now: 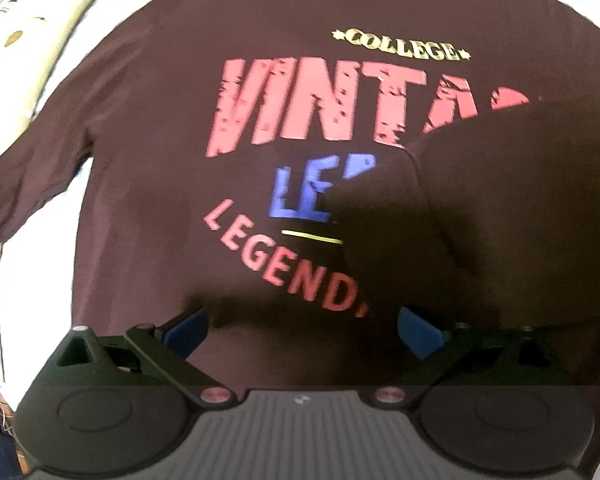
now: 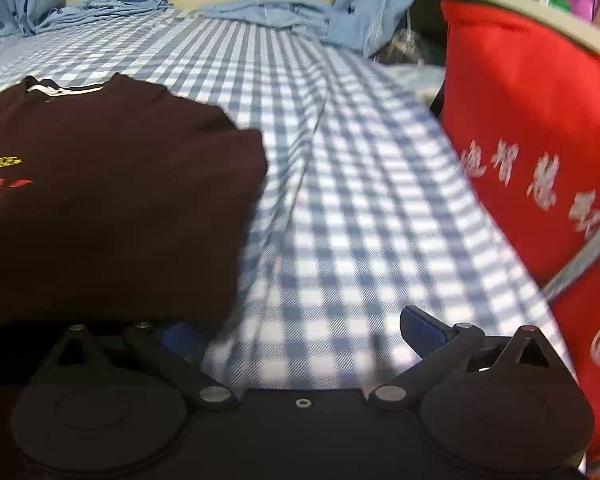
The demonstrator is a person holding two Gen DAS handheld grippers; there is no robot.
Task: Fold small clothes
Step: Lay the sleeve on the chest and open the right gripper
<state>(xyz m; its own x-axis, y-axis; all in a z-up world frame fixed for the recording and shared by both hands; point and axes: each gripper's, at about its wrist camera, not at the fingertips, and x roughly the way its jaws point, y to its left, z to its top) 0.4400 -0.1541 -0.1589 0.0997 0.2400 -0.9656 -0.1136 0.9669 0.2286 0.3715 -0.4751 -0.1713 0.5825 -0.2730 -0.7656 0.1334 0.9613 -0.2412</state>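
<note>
Shirt: dark maroon tee (image 1: 148,128) lies print-up on the blue checked sheet (image 2: 340,208), with the right sleeve side (image 1: 500,200) already flapped in over the end of the lettering.
Left tongs: my left gripper (image 1: 302,330) hangs over the bottom hem, jaws wide, nothing in them.
Right tongs: my right gripper (image 2: 300,334) is off the shirt's right edge over bare sheet, also wide and empty. Its left fingertip (image 2: 180,338) looks like it's at the hem corner, but it's dark down there, so not sure.
Step, I reckon: matching the left side, so the left sleeve (image 1: 24,152) is what still sticks out.
How to do it well: pinch sleeve edge and hem together, carry them over low and flat, and line the fold up parallel with the right one.
Watch out: wrinkles in the sheet can drag the fabric crooked.
</note>
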